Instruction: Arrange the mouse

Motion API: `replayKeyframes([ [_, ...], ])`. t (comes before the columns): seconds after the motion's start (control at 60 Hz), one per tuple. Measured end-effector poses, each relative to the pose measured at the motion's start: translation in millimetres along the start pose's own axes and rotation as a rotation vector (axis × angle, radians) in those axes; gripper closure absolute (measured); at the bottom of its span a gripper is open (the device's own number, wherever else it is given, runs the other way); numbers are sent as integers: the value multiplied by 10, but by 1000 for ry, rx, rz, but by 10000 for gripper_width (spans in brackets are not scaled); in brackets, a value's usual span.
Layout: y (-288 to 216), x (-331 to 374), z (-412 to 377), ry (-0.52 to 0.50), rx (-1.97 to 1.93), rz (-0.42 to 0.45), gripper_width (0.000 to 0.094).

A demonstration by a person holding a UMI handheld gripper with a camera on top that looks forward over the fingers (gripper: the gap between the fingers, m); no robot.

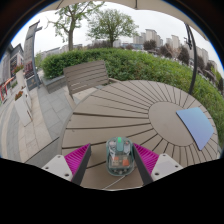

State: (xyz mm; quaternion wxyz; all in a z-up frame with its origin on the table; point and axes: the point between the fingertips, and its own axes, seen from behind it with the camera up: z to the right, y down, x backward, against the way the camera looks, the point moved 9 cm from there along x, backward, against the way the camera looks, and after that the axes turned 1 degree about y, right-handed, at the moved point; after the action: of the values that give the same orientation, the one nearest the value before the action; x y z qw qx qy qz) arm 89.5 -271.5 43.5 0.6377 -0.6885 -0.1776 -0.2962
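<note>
A clear-shelled mouse [120,157] with a green light inside lies on the round wooden slat table [120,108]. It stands between the fingers of my gripper [112,150]. The fingers are open: the mouse sits close to the right finger [140,158], with a gap to the left finger [84,160]. A thin cable runs out from under the mouse towards me. A blue mouse pad [196,125] lies on the table beyond the fingers to the right, apart from the mouse.
A wooden bench [85,75] stands beyond the table on the left, on paving [30,115]. A green hedge [140,65] runs behind the table. The table's round edge curves away on both sides.
</note>
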Motion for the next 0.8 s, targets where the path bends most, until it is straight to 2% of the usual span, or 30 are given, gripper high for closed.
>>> replayKeyframes([
  [0.1,-5,-24,19,7,-1,-1,128],
  [0.133,-4,-27,31,15,5,-1,180],
  [0.15,-3,-30,47,22,11,-1,247],
  [0.183,2,-54,86,29,24,10,489],
  [0.283,-33,-26,87,3,32,-23,528],
  [0.5,-563,535,372,-44,46,33,544],
  [0.6,-878,846,815,-8,43,37,544],
  [0.8,-1508,969,2041,83,30,138,545],
])
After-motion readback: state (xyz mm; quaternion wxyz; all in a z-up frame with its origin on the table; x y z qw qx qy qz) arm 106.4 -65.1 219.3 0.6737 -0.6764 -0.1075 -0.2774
